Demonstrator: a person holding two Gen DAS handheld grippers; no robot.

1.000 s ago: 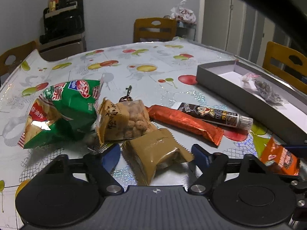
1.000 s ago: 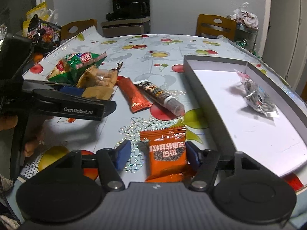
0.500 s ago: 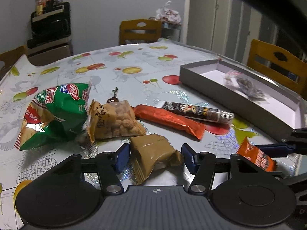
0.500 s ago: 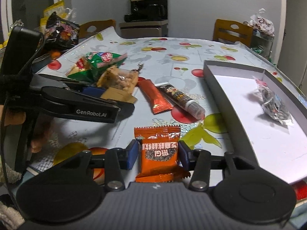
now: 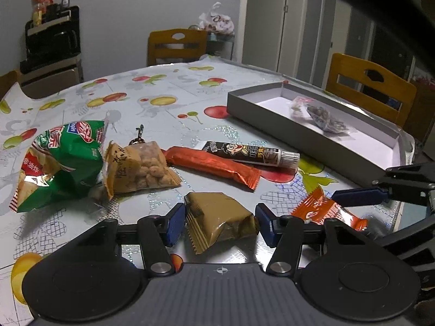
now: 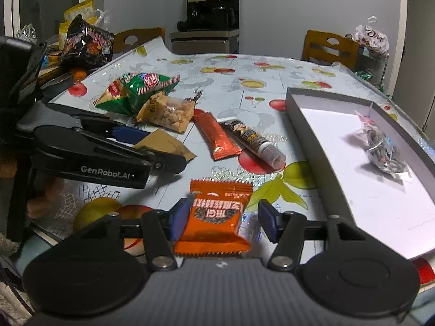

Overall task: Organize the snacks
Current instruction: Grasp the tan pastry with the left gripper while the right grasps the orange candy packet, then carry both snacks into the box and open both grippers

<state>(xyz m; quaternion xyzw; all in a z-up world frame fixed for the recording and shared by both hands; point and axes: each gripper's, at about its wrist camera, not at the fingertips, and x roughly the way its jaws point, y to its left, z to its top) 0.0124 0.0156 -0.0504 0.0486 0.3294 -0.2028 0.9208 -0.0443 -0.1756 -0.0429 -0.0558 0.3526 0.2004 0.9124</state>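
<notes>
Tongs at the left (image 5: 220, 221) astride tan packet (image 5: 220, 218) on counter (image 5: 163, 87) — pads touching, grip unclear. Right tongs (image 6: 223, 218) open — orange packet (image 6: 216, 217) between, long axis running far-near. Box (image 6: 307, 125) right.

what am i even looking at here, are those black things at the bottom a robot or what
No robot: a person holds a two-fingered claw in each hand, each with a camera looking along its fingers. The black discs and blue pads at the bottom are the claw itself.

One picture is from the left claw, whose pads sit either side of a tan packet. The other is from the right claw, around an orange packet, its right pad still clear of it. Neither claw looks fully closed.

On the fruit-print table lie a green bag, a nut bag, an orange bar and a dark tube. The grey box holds one seed bag.
</notes>
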